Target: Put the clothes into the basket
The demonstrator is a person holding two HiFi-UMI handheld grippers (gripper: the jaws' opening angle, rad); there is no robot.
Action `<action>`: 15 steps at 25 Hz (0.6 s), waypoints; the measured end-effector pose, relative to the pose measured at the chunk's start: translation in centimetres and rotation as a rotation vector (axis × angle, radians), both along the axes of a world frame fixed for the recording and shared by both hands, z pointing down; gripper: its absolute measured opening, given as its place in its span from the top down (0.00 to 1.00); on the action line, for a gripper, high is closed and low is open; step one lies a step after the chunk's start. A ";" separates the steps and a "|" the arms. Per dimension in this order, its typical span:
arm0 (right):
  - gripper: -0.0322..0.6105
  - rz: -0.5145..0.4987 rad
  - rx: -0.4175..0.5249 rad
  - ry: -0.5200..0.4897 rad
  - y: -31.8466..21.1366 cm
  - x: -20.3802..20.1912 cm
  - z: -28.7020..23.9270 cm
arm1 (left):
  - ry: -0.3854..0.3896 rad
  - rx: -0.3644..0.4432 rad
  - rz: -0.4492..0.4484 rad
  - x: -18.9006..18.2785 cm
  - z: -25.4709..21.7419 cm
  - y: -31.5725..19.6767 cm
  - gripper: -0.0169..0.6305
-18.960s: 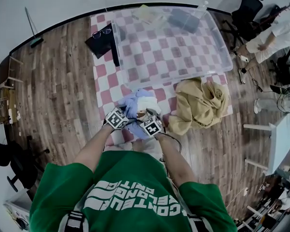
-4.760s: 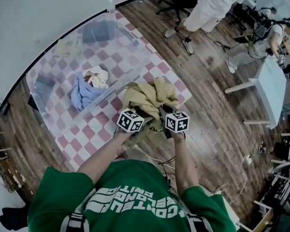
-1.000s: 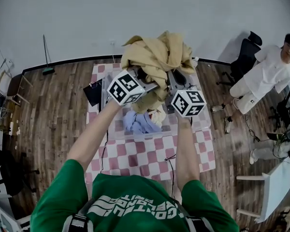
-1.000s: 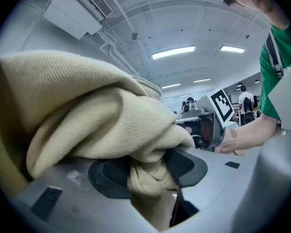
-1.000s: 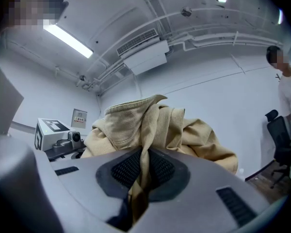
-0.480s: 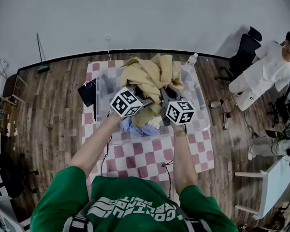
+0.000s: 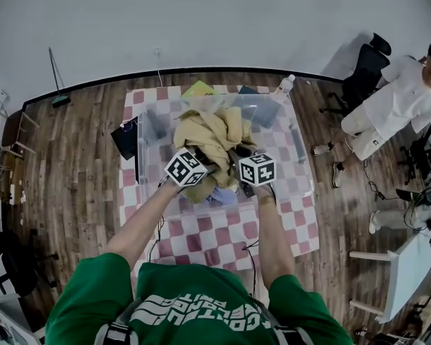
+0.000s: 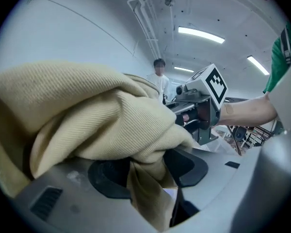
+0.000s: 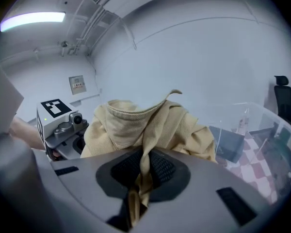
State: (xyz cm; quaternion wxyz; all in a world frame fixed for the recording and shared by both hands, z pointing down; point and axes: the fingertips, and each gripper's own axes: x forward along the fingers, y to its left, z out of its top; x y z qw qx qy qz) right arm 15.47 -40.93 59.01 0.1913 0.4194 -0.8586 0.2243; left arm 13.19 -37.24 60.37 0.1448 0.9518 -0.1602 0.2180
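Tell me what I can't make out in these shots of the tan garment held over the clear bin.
- The blue clothes in the bin: head view, mostly covered by the tan garment.
- Whether the tan garment's lower end touches the bin floor: head view, hidden under its own folds.
- The dark item at the bin's far end: head view, too small to identify.

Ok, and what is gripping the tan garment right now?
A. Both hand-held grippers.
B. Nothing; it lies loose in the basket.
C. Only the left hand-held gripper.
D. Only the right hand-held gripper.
A: the tan garment is pinched between the jaws of the left hand-held gripper and of the right hand-held gripper.
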 end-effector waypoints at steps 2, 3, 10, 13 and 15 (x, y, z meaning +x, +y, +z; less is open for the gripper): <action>0.91 -0.040 -0.055 0.057 0.2 -0.1 2.1 | -0.029 -0.031 0.009 -0.1 2.0 0.3 0.65; 0.91 -0.060 -0.082 0.085 0.4 -0.2 3.2 | -0.042 -0.049 0.012 -0.2 2.9 0.5 0.65; 0.91 -0.111 -0.261 0.133 1.5 -0.8 9.0 | -0.084 -0.182 -0.021 -0.7 8.2 1.8 0.65; 0.91 -0.127 -0.297 0.187 1.8 -1.3 10.6 | -0.112 -0.222 -0.035 -1.3 10.1 2.1 0.65; 0.91 -0.143 -0.316 0.218 2.1 -1.7 11.7 | -0.126 -0.246 -0.044 -1.7 11.2 2.3 0.65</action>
